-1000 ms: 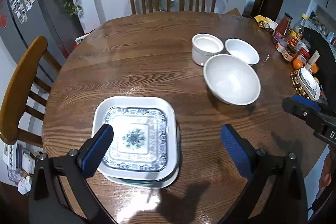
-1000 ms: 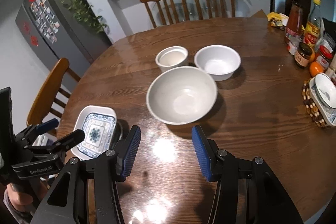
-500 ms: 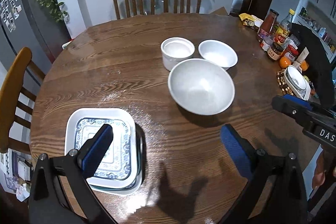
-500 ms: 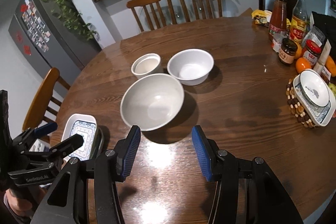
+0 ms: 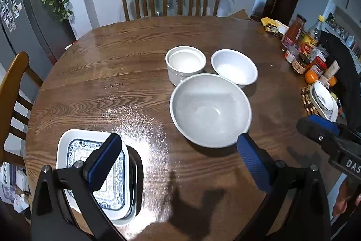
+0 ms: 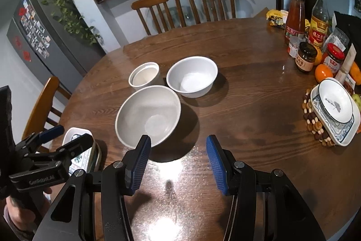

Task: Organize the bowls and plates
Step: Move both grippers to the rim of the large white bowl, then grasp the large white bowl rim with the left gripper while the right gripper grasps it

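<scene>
At the lower left of the left wrist view, your stack of square plates (image 5: 94, 164) sits close to the rim of the round wooden table (image 5: 126, 60), a blue-patterned plate on top. Nudge it with the left gripper (image 5: 178, 164), whose blue pads are spread wide and holding nothing, and the stack could slide off the edge.

Move right to the centre: the large grey bowl (image 5: 211, 110) lies just ahead of both tools, with the white ramekin (image 5: 185, 64) and the small white bowl (image 5: 234, 69) crowded just behind it. Pinch the large bowl's thin rim off-centre and it may tip or knock its neighbours.

Your right gripper (image 6: 178, 164) is also wide and empty. Swing it too far right and you risk the jars and bottles (image 6: 315, 37) at the table's edge.
</scene>
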A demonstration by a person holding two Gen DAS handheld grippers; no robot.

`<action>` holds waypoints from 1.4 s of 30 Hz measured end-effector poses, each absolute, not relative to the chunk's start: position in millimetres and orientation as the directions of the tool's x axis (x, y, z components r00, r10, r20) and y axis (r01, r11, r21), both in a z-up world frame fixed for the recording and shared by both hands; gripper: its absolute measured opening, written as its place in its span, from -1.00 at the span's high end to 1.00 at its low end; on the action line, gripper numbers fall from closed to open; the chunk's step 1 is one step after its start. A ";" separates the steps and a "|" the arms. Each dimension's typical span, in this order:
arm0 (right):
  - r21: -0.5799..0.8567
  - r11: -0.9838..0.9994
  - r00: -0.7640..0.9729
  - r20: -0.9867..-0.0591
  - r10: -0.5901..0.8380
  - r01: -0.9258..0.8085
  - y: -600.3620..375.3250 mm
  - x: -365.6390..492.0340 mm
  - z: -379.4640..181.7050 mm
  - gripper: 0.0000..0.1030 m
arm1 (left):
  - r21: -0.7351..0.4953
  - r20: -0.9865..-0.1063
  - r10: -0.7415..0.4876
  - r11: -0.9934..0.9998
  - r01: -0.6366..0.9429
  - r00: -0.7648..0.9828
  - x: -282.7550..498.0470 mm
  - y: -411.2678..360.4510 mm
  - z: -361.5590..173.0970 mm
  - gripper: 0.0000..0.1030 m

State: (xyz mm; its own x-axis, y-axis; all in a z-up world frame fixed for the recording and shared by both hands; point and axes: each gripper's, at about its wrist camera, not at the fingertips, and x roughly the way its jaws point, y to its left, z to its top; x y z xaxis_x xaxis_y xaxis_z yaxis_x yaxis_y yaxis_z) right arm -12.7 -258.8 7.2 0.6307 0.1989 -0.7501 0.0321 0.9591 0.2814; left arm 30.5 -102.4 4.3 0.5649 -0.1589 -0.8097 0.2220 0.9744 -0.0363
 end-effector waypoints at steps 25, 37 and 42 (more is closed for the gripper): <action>0.342 0.940 0.493 -0.820 0.290 0.015 -256.6 62.1 -58.0 -0.01 | -0.038 -0.891 -0.125 0.979 0.202 0.437 91.5 -115.7 -58.8 -0.71; 0.340 0.940 0.458 -0.833 0.310 -0.018 -245.2 77.3 -69.3 0.62 | -0.111 -0.911 -0.181 0.973 0.202 0.371 99.1 -112.8 -73.9 0.15; 0.336 0.941 0.460 -0.832 0.310 -0.025 -244.2 77.7 -69.0 0.75 | -0.119 -0.911 -0.193 0.970 0.214 0.365 97.4 -114.6 -75.3 0.46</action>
State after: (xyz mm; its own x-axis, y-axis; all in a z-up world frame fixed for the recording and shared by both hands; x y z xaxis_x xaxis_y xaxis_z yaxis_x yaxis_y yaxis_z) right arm 77.7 -244.2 -69.0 0.4596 0.3095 -0.8324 -0.0246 0.9414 0.3365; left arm 97.4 -114.6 -75.3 0.3647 -0.1927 -0.9110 0.2138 0.9695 -0.1195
